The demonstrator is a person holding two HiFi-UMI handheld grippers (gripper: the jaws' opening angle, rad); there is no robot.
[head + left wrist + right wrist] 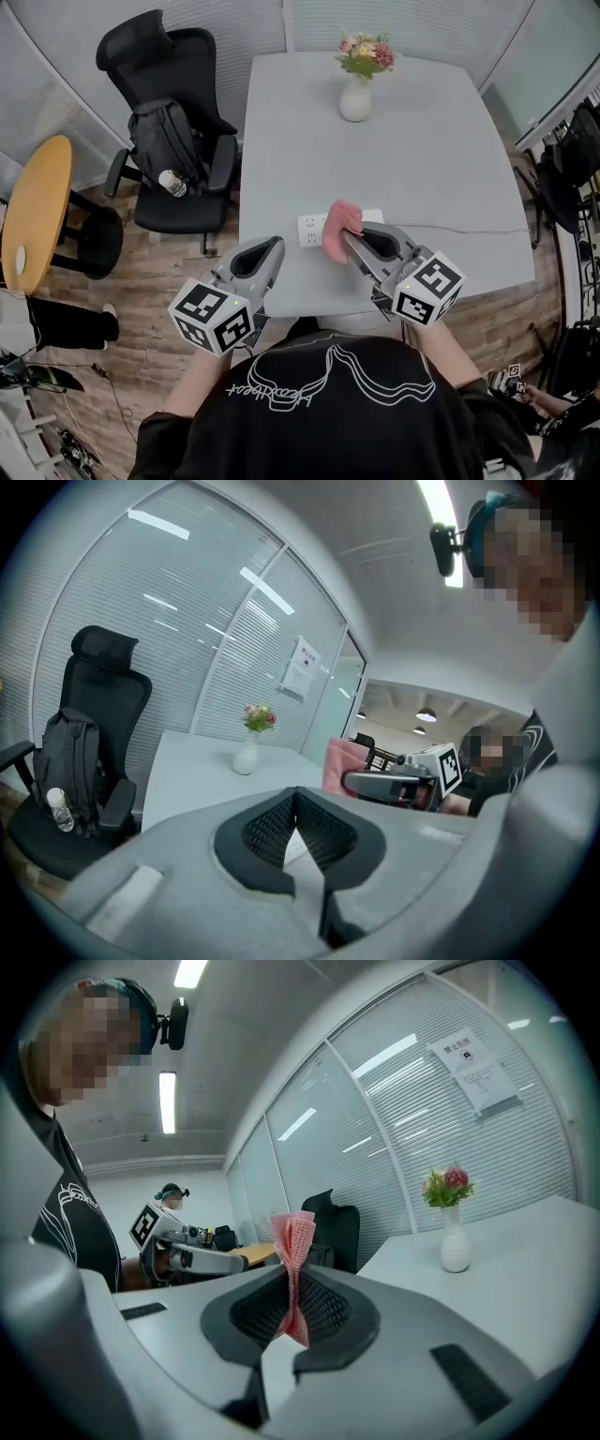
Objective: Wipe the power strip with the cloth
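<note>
The power strip (310, 228) lies flat near the front edge of the grey surface (422, 159), white, with its cable (459, 229) trailing off to the right of it. From the head view, its middle is covered by the pink cloth (340, 221), and white ends show on either side. Whether the cloth actually touches the strip cannot be told.

The right hand-held gripper (349, 236) comes in from the near right of the power strip. Its jaws are pinched together on the cloth. In the right gripper view a bunched fold of the waffle-textured fabric stands up out of the dark pads and a smaller corner hangs below them.

The left hand-held gripper (274, 246) sits just to the near left of the power strip, at the edge of the surface. Its jaws are closed tip to tip with nothing between them.

Well beyond the power strip, at the far side of the surface, stands a white vase (356, 99) of flowers. To the far left of the strip, off the surface, a black office chair (187, 56) holds a dark backpack (161, 139) with a bottle (172, 183) leaning against it. A round yellow table (36, 211) stands further left again.
</note>
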